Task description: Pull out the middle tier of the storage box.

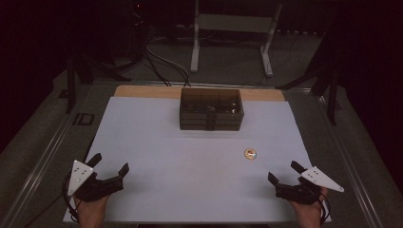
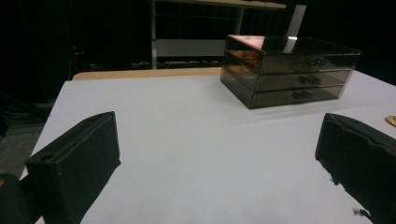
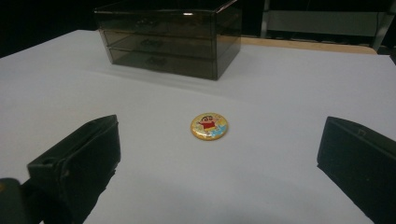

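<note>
Fingers (image 3: 74, 163) apart; round yellow cartoon badge (image 3: 209, 126).

Drawer box (image 1: 211, 110) contents too dim

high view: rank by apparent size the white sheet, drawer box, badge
1. White sheet, by far the largest; it covers most of the table.
2. Drawer box, standing at the sheet's far edge.
3. Badge, a small round disc, smallest even though it lies nearer the camera than the box.
</note>
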Action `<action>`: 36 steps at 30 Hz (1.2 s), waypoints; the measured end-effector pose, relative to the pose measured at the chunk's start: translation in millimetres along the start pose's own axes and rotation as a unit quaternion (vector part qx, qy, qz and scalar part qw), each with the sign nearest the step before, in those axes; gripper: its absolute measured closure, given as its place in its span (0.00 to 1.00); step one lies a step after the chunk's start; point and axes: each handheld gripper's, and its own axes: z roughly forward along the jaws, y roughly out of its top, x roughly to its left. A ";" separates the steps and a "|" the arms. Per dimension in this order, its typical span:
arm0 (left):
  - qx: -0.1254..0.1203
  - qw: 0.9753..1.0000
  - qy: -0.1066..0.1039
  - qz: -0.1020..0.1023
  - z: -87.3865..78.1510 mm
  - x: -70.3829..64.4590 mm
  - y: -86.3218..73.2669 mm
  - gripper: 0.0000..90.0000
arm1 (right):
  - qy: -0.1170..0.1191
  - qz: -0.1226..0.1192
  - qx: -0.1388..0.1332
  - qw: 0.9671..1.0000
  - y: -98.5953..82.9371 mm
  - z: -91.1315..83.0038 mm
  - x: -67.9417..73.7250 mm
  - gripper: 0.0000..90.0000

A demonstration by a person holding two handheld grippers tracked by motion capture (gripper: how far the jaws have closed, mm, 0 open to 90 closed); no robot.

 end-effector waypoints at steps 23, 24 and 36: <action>0.013 1.000 0.020 0.009 1.2 -2.7 -0.9 0.01 | 0.001 0.006 0.016 1.000 4.6 12.2 21.1 0.00; 0.013 1.000 0.020 0.008 1.3 -2.8 -0.8 0.01 | 0.001 0.006 0.016 1.000 4.6 12.2 21.1 0.00; 0.013 1.000 0.018 0.011 2.9 -4.9 0.1 0.01 | 0.005 0.006 0.008 1.000 10.0 22.3 45.5 0.00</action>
